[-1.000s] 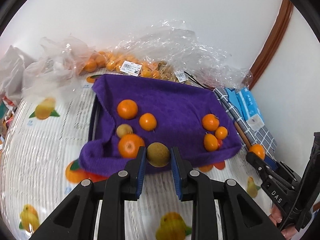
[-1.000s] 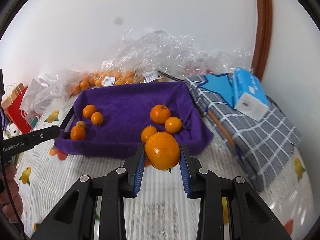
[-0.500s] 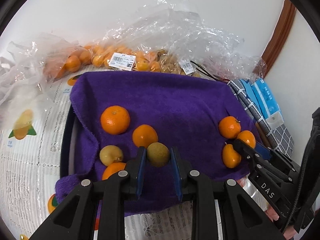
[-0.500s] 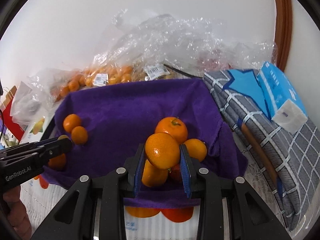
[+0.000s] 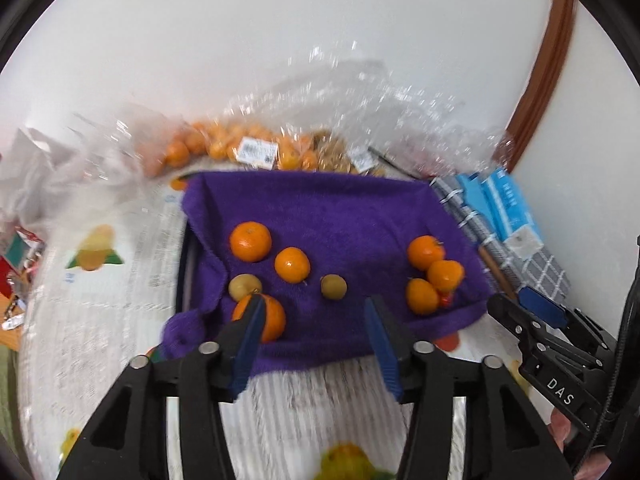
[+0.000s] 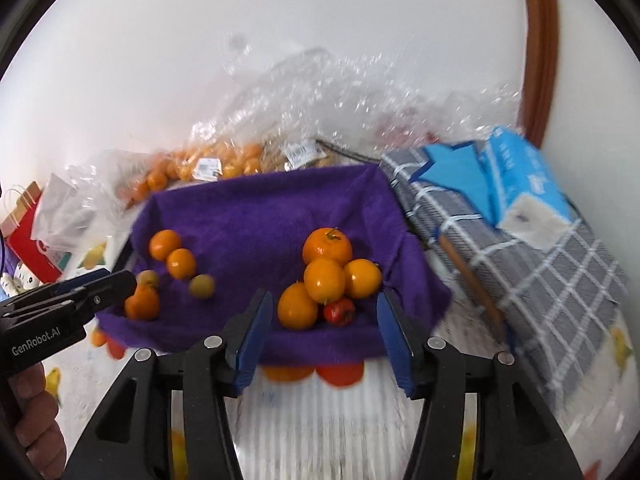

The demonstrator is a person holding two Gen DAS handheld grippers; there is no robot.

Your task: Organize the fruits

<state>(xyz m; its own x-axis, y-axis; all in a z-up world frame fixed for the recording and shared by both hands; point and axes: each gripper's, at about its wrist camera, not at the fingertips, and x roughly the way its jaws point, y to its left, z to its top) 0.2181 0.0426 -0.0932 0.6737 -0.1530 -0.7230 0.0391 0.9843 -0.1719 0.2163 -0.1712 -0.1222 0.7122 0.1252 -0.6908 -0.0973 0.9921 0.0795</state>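
White wall backed both views: the left gripper [image 5: 316, 322], jaws just opened and empty, faced the greenish fruit [image 5: 333, 287] ahead on the purple towel [image 5: 340, 212], while the right gripper [image 6: 324, 322], likewise just opened and empty, faced the orange [image 6: 324, 280] atop its pile.

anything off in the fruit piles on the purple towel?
One oddity: a small red fruit sits wedged under the pile of oranges on the purple towel, the only red piece among them. Both tools are open and empty.
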